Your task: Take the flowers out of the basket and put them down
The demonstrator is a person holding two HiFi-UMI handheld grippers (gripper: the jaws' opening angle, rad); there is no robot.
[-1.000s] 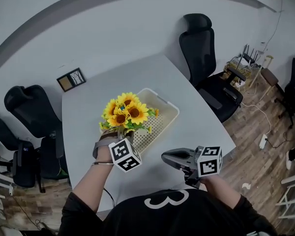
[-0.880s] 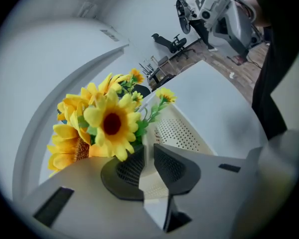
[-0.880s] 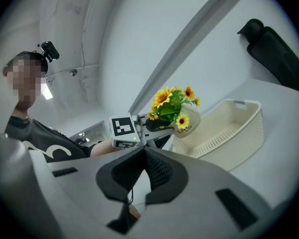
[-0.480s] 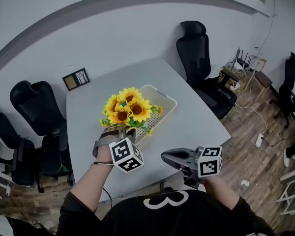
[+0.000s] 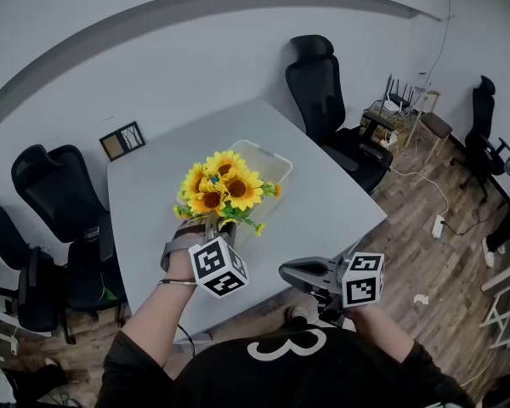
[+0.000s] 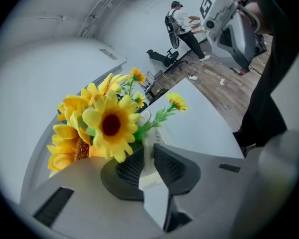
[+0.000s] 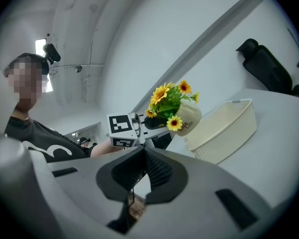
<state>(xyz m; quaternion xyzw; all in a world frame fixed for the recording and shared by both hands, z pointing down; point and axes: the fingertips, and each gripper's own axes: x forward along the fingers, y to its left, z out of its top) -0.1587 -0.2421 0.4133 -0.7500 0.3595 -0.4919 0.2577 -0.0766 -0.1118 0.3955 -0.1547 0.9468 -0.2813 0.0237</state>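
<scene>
While left gripper (image 6: pixel 148 151) pinched the cream pot of yellow sunflowers (image 7: pixel 188 117) clear of the rim of the white perforated basket (image 7: pixel 239 102), right gripper (image 7: pixel 143 156) hung w/ jaws together, empty.

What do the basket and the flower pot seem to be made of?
The basket: probably cream plastic, matt; its walls show a regular grid of small holes. The flower pot: perhaps glazed ceramic or plastic, smooth cream with print; cannot tell which.

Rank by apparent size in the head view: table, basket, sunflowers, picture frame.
1. table
2. sunflowers and basket: similar; the sunflowers are nearer and cover part of it, so unranked
3. picture frame
</scene>
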